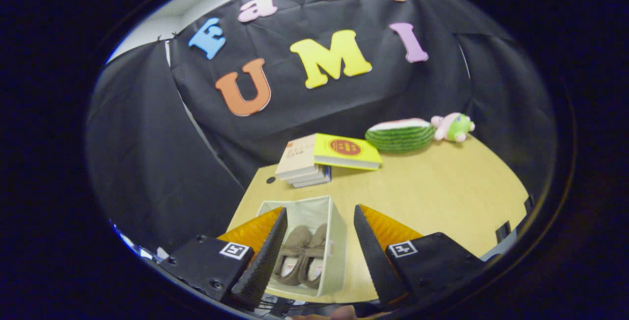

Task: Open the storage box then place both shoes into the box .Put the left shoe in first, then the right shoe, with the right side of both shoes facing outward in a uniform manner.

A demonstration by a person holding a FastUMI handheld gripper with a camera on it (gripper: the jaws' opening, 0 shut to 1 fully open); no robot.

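Note:
A pale fabric storage box (338, 241) stands open on the wooden table (442, 197), below and between my fingers. Two brown shoes (300, 256) lie side by side inside it, soles down, toes toward the box's far wall. My gripper (319, 221) hovers well above the box, open, with nothing between the fingers. The left finger (268, 248) covers the box's left wall. The right finger (368, 246) shows just right of the box.
A stack of books (304, 165) with a yellow book (346, 152) leaning on it sits beyond the box. Farther right lie a watermelon-slice plush (400, 135) and a small pink-and-green plush toy (453, 127). The table's left edge runs close beside the box.

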